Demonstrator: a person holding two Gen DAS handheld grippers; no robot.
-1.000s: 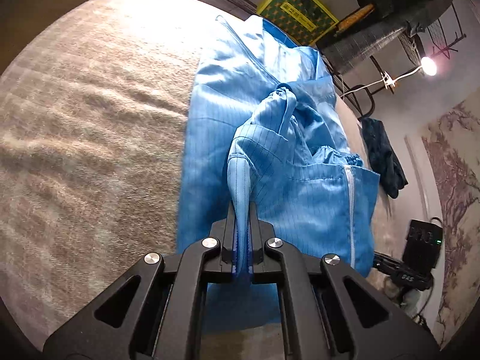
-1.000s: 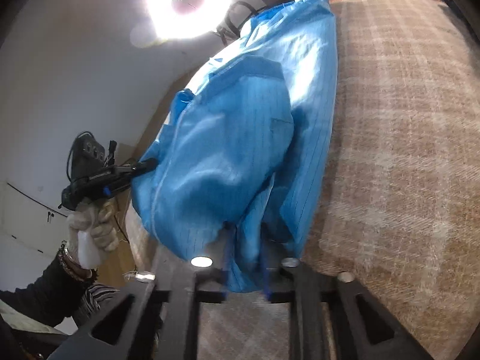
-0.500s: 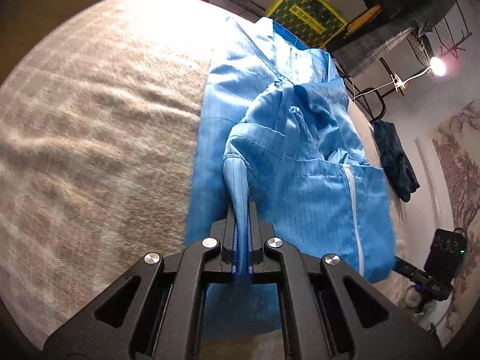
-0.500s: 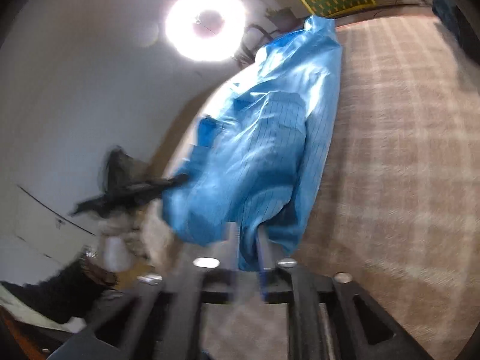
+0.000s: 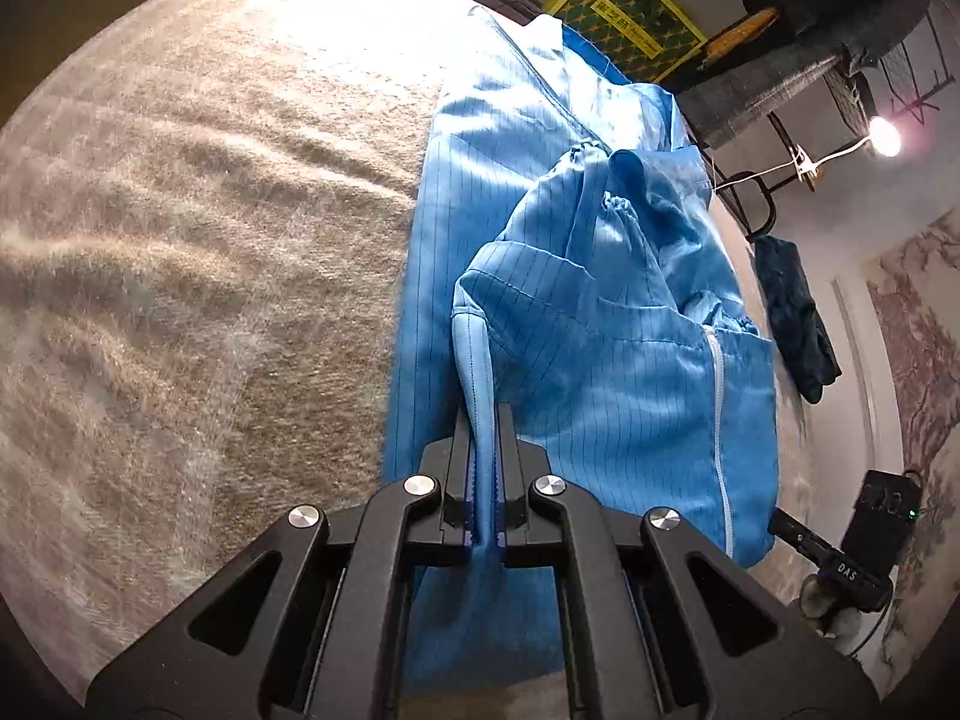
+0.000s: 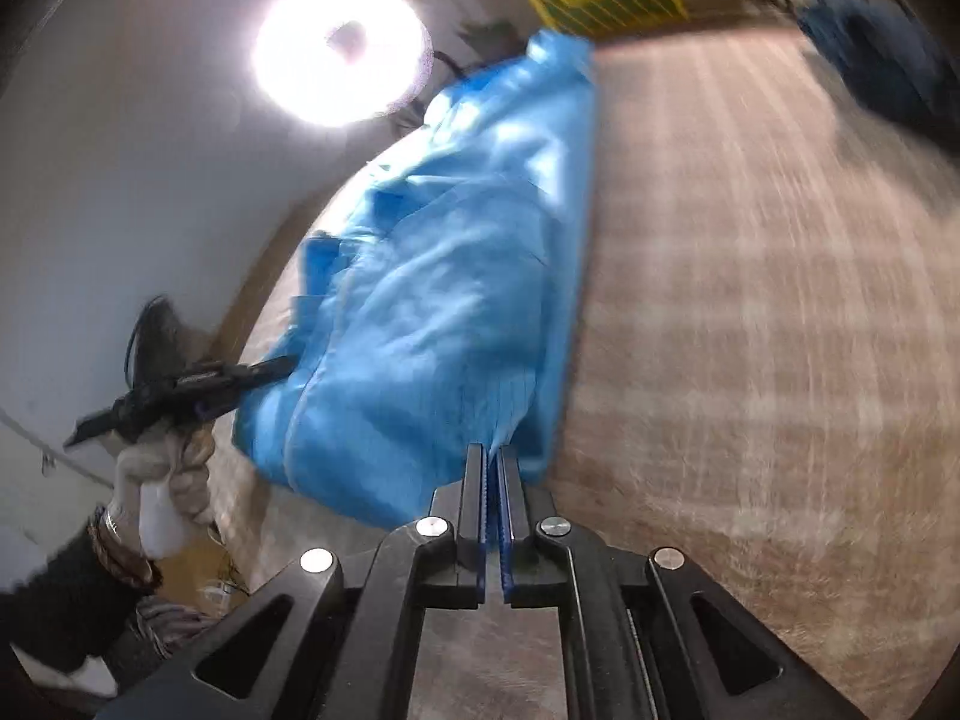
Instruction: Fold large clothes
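Beige woven blanket (image 5: pixel 198 252) covers the table; on it we find the blue garment (image 5: pixel 576 360), partly folded, its long axis running away from both cameras. We note the left gripper (image 5: pixel 482 480) with jaws clamped on a gathered fold at the near end. The right gripper (image 6: pixel 493 498) has jaws closed; the hem lies just ahead of their tips, and we see no cloth pinched between them, though blur limits certainty. We judge that the coming fold turns on the held near end travelling along that axis toward the far collar.
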